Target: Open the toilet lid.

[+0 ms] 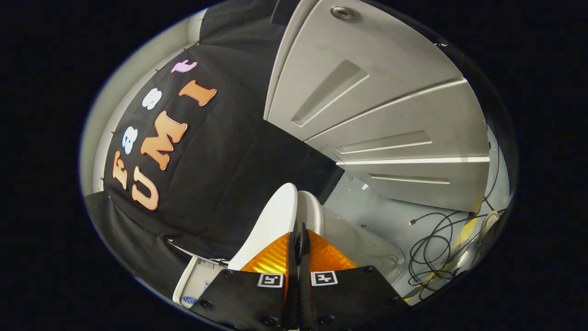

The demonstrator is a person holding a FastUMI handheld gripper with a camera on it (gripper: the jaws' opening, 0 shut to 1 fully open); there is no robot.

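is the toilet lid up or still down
Up. The toilet lid stands on edge just ahead of the gripper, lifted well clear of the bowl. The gripper's fingers are closed together with nothing between them.

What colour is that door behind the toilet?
The door is plain white with recessed panels, as the gripper view shows; the gripper fingers sit shut together.
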